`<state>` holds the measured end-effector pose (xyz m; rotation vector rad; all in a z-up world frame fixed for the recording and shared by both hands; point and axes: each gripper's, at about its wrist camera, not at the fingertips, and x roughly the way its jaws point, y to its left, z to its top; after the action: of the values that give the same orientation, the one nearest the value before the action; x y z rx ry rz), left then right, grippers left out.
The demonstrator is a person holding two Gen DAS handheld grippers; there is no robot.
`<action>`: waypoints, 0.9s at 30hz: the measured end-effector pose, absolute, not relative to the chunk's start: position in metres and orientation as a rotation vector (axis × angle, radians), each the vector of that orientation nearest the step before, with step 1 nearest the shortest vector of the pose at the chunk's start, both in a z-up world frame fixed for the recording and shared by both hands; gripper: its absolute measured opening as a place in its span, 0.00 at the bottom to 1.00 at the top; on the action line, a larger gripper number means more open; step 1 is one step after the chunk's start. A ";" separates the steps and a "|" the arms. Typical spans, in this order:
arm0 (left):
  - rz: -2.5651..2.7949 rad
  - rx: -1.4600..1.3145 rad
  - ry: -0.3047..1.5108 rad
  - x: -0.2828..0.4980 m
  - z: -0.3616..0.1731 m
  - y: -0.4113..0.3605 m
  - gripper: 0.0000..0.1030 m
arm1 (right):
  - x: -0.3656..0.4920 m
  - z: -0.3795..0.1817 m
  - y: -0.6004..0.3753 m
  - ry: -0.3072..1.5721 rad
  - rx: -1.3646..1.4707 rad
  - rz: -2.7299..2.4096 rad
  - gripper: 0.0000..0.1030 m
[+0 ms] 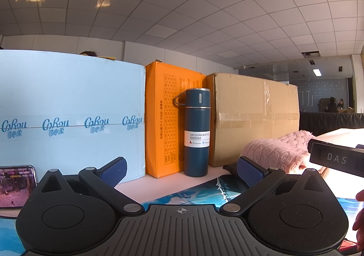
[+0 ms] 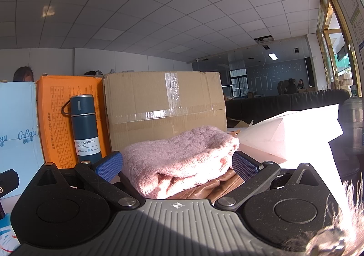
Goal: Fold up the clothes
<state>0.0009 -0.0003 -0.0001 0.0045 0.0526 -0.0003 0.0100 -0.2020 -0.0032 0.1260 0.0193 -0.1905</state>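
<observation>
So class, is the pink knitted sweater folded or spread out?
Folded: the pink sweater sits as a compact stack of layers, rounded fold edge facing the camera, atop a brown item.

Pink sweater: chunky cable knit, fuzzy, matt, lying between the right tool pads. Brown garment under it: smooth, leather-like sheen. Tool pads: blue textured rubber; arms matt black plastic, metal rivets. Ahead of left tool: bottle matt blue, metal rim, paper label. Cardboard box matt, glossy tape. Orange box smooth printed card.

We see bright sun from the right making glare on the white foam block; picture edges bend.
</observation>
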 end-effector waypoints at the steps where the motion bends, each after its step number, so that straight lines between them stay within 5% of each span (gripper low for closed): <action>1: 0.000 0.005 0.053 0.001 0.000 0.000 1.00 | 0.010 -0.003 -0.202 0.019 0.126 -0.191 1.00; 27: 0.010 0.004 0.044 -0.001 0.000 0.000 1.00 | 0.007 -0.003 -0.208 0.018 0.172 -0.171 1.00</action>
<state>-0.0007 0.0004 0.0000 0.0041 0.0444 0.0103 0.0070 -0.2075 -0.0034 0.1719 0.0178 -0.1708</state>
